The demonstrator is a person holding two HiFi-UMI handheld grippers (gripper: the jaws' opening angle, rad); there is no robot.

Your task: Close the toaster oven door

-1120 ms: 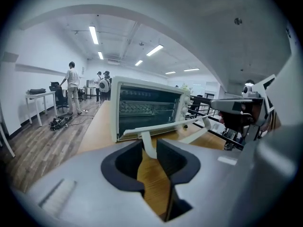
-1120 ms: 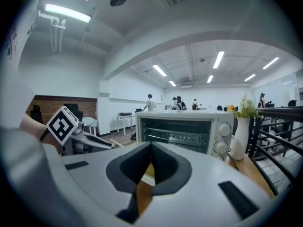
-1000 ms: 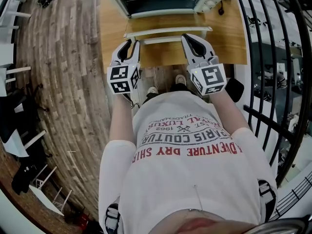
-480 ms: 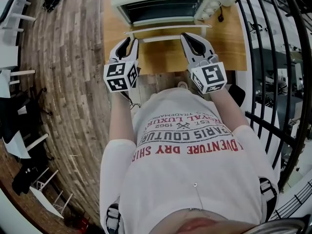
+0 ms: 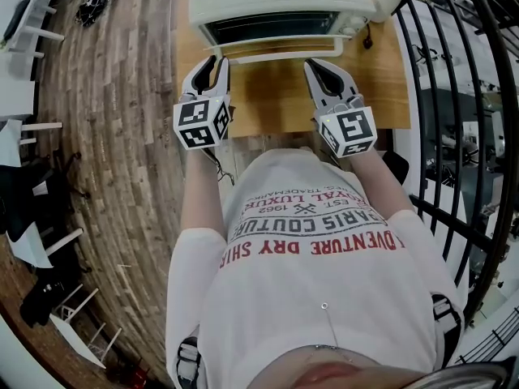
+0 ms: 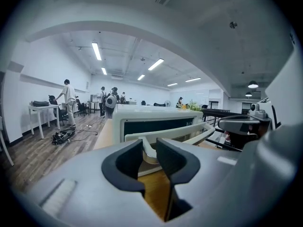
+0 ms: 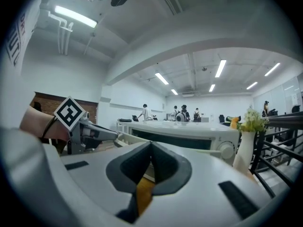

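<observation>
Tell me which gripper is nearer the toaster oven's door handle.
Left. The left gripper has its tips at the door handle, at its left end; the right gripper hangs just short of it, nearer its right end.

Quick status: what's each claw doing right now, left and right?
Left claw: open, one end of the door handle showing in the gap, not clamped.
Right claw: closed, empty.
</observation>
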